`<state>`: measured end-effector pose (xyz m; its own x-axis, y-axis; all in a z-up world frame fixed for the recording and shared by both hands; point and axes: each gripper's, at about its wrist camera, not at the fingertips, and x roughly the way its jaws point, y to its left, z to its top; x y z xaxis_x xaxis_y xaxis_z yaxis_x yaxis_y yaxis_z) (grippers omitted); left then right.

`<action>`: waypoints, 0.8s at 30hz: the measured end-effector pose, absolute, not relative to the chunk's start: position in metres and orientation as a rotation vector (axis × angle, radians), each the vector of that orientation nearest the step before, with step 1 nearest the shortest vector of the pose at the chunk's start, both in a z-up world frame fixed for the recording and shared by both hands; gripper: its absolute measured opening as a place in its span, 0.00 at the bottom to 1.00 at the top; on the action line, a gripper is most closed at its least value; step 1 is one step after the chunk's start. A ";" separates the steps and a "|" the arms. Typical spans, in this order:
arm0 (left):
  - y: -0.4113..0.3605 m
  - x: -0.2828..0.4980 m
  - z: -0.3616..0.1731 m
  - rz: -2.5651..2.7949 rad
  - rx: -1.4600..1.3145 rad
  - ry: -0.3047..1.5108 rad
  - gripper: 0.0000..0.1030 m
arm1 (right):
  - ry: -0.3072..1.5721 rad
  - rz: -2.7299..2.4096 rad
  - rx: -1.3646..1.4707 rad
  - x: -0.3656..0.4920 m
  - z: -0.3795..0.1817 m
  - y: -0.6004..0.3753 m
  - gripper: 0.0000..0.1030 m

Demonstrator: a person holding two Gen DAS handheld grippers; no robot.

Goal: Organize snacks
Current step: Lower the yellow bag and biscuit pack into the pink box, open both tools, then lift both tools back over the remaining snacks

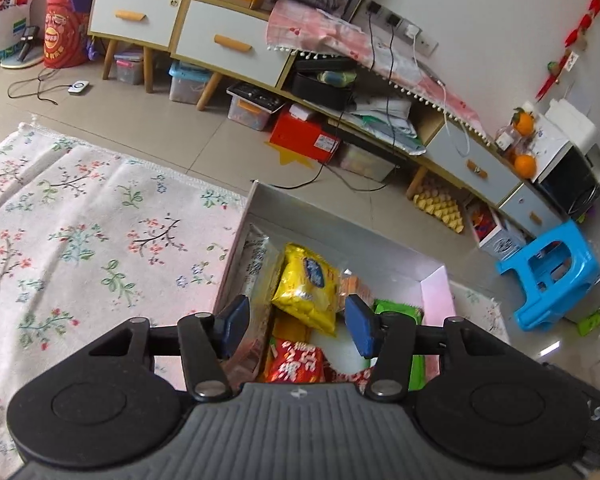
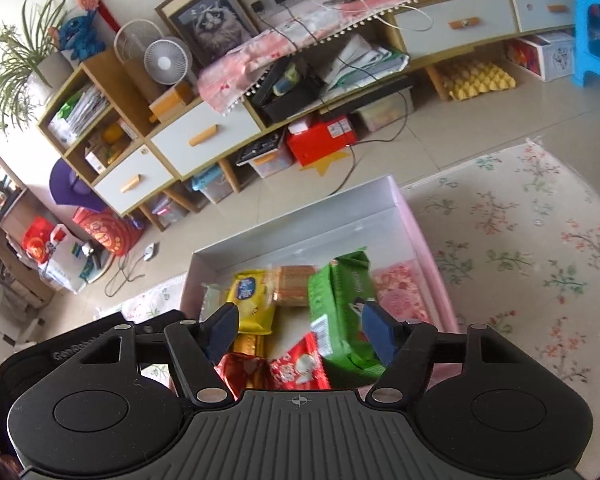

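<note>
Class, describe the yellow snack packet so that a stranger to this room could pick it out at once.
Find the shallow white box on the floral rug. Among the snacks inside lies the yellow packet, beside an orange-brown biscuit pack. It alone is bright yellow with a blue round label; its neighbours are green, red or orange-brown.

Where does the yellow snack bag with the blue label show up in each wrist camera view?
Left wrist view: the yellow snack bag lies in the box, centre frame, just above and between the left gripper fingertips.
Right wrist view: the yellow snack bag lies left of centre, above the left fingertip of the right gripper, beside the green packet.
Shared landmark: the red box under the cabinet.
</note>
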<state>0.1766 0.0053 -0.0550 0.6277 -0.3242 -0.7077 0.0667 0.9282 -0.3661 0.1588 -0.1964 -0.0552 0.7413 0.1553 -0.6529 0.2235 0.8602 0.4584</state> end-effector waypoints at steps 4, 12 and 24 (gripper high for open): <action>-0.001 0.164 -0.049 -0.208 -0.235 0.876 0.55 | 0.762 -0.042 0.555 0.149 -0.047 -0.200 0.68; -0.010 0.128 -0.030 -0.089 0.042 0.839 0.74 | 0.881 -0.067 0.307 0.117 -0.038 -0.177 0.70; -0.022 0.057 -0.012 -0.103 0.141 0.787 0.87 | 0.847 -0.104 0.290 0.047 -0.013 -0.172 0.77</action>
<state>0.0573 -0.0222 -0.0118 0.7015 -0.0398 -0.7116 0.1450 0.9855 0.0878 0.0470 -0.1725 -0.0127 0.6599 0.0240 -0.7509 0.2055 0.9556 0.2111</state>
